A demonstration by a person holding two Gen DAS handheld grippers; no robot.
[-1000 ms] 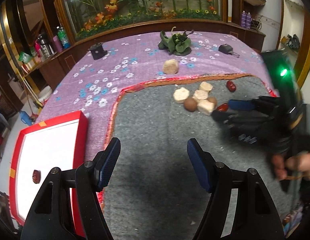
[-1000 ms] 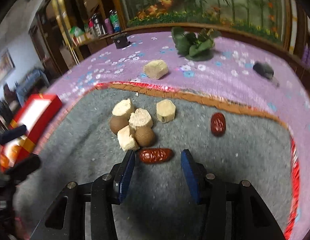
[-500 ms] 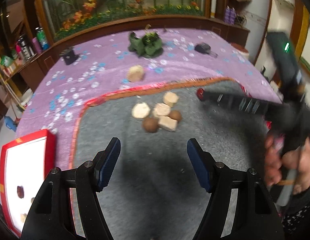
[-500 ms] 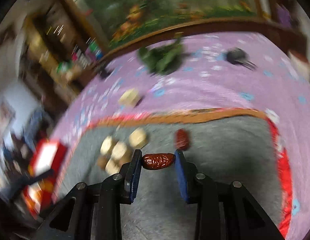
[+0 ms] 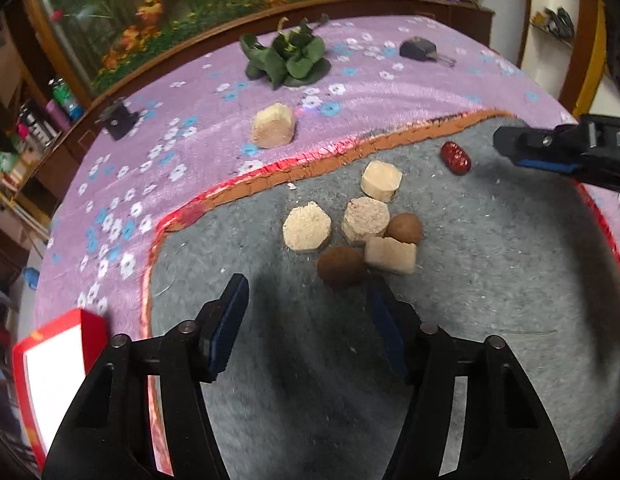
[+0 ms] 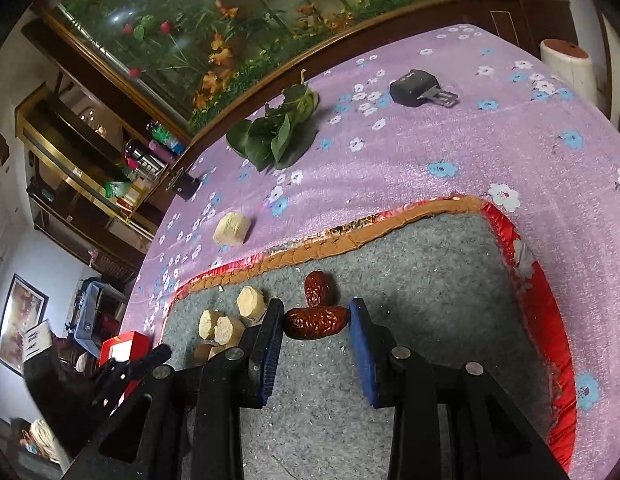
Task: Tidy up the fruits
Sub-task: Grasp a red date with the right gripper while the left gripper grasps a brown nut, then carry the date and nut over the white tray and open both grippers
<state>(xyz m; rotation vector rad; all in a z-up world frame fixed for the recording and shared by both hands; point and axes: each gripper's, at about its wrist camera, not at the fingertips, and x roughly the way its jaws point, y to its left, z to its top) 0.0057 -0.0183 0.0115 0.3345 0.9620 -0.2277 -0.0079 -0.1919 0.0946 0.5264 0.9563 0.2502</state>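
My right gripper [image 6: 314, 322] is shut on a red date [image 6: 317, 322] and holds it above the grey mat [image 6: 430, 280]. A second red date [image 6: 318, 289] lies on the mat just beyond; it also shows in the left wrist view [image 5: 455, 157]. My left gripper [image 5: 307, 320] is open and empty, low over the mat, just short of a brown round fruit [image 5: 341, 266]. Beside that fruit lie several beige blocks [image 5: 306, 228] and another brown fruit [image 5: 404, 228]. The right gripper [image 5: 550, 148] shows at the right edge of the left wrist view.
A red-rimmed white tray [image 5: 53, 368] sits at the left off the mat. On the purple flowered cloth [image 5: 149, 152] are one beige block [image 5: 273, 125], a green leafy plant [image 5: 287, 58], a small black box [image 5: 117, 122] and a black buckle [image 5: 420, 49].
My right gripper closed on the date and lifted it off the mat, moving right. My left gripper swung away from the tray toward the pile of blocks and fruits.
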